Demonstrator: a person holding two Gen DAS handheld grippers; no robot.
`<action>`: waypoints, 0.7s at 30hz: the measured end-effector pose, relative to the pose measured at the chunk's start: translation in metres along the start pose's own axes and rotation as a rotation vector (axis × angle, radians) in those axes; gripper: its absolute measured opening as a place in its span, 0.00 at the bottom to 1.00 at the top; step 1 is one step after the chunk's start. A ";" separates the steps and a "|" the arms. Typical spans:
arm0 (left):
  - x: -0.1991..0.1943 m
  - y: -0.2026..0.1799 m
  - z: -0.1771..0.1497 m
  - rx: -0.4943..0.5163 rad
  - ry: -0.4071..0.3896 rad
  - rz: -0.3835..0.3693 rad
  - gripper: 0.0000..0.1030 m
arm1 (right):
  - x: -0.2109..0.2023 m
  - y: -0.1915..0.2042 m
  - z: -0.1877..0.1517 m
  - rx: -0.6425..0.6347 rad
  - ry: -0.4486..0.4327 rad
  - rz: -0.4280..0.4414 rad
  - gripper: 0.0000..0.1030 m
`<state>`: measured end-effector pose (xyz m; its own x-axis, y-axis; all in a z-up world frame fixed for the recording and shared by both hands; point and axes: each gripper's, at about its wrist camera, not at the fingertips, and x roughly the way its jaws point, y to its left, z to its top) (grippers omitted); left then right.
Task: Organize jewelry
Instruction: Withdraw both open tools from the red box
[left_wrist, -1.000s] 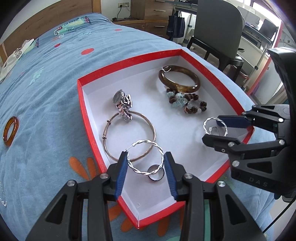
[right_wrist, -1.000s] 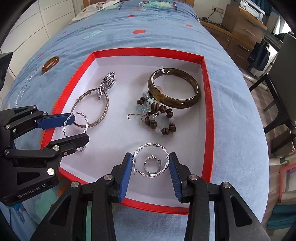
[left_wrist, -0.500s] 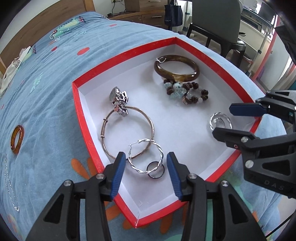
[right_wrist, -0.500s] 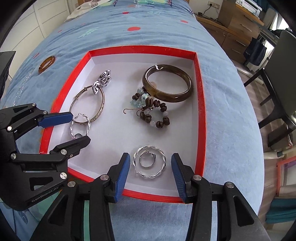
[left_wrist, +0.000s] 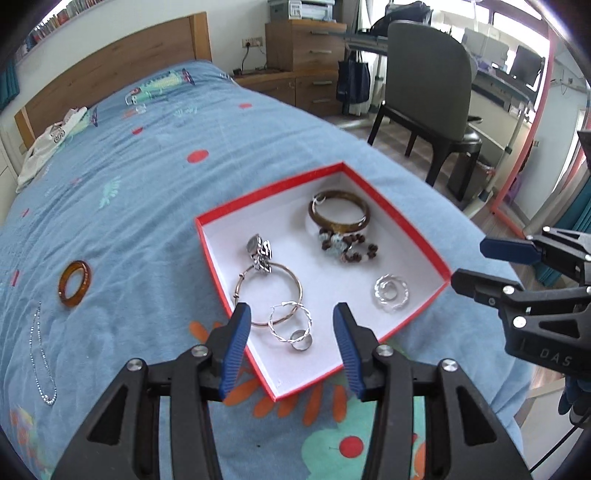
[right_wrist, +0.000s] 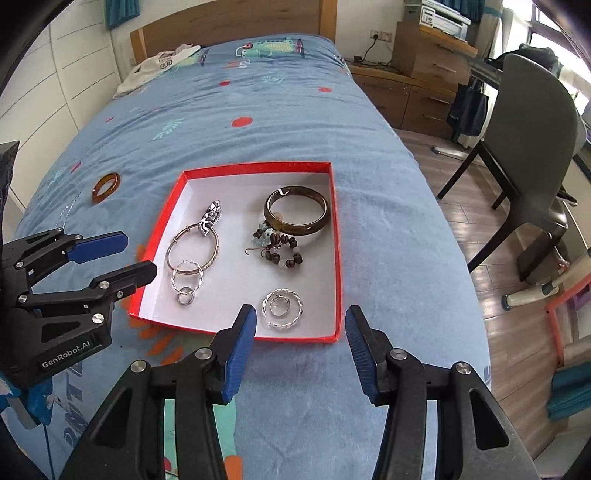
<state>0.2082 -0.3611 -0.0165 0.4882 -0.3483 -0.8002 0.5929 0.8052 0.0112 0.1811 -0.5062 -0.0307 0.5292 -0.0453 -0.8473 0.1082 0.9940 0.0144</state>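
A red box with a white inside lies on the blue bedspread. In it lie two twisted silver hoops, one near the front corner over a small ring, the other around another ring. A brown bangle, a bead bracelet, a thin silver bangle and a silver watch also lie inside. My left gripper hangs open above the box's near edge, holding nothing. My right gripper is opening, with nothing between its jaws.
An amber ring and a thin silver chain lie on the bedspread left of the box. White cloth lies near the headboard. A dark chair and wooden drawers stand beside the bed on the right.
Both grippers have let go of the twisted hoops, which now lie in the box. Both have lifted up and back from the box with their jaws wider.
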 end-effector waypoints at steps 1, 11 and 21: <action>-0.007 -0.001 -0.001 -0.006 -0.013 -0.003 0.43 | -0.008 0.001 -0.003 0.010 -0.007 -0.006 0.50; -0.078 -0.009 -0.015 -0.033 -0.120 0.004 0.43 | -0.080 0.005 -0.043 0.111 -0.094 -0.043 0.53; -0.150 0.017 -0.052 -0.063 -0.198 -0.005 0.43 | -0.125 0.043 -0.051 0.104 -0.152 -0.065 0.53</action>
<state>0.1116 -0.2703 0.0721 0.6053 -0.4354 -0.6663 0.5579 0.8291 -0.0350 0.0763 -0.4523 0.0490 0.6382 -0.1309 -0.7587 0.2285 0.9732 0.0243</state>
